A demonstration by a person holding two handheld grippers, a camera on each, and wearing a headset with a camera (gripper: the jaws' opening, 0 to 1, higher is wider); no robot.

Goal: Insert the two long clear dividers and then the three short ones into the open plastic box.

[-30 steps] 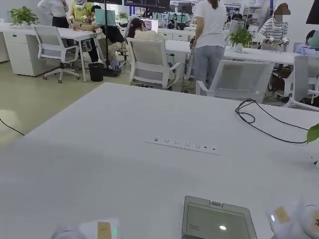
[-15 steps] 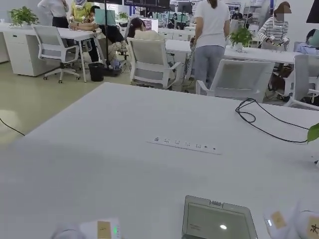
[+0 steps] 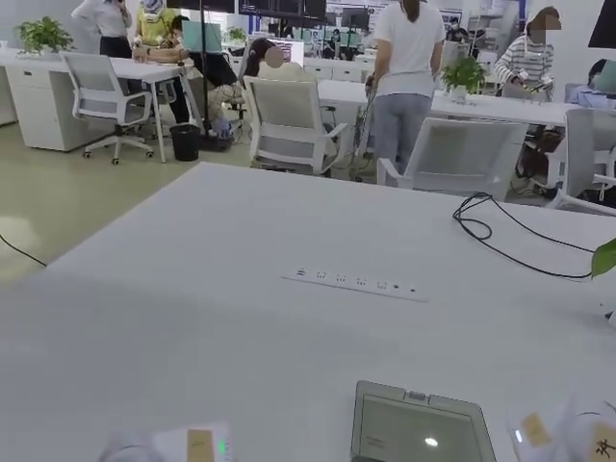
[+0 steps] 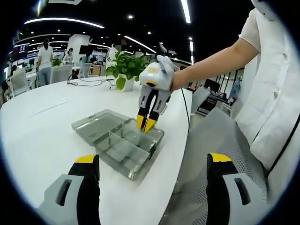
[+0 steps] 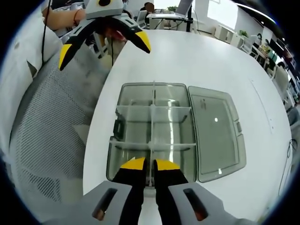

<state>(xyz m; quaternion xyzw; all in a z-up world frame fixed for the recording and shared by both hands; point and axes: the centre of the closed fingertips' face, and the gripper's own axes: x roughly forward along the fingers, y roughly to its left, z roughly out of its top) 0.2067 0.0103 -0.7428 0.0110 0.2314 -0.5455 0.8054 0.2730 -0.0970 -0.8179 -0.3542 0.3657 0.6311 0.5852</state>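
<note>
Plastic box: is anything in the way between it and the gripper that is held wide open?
Nothing visible is. Only bare table lies between the open left gripper and the plastic box. The right gripper is down at the box's far end, closed on a clear divider, not in the path.

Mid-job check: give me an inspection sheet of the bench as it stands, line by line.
Surface: white table, flat, with a socket strip set in.
Job's things: open plastic box near the table's edge, lid laid flat; clear dividers stand crossed inside, count unclear.
Clutter: nothing seen.
Grippers: right gripper fingers shut on the centre divider; left gripper open, apart from the box.
Cables: black cable looped on the table's far side.
Surroundings: potted plant, office chairs, people at other desks.
</note>
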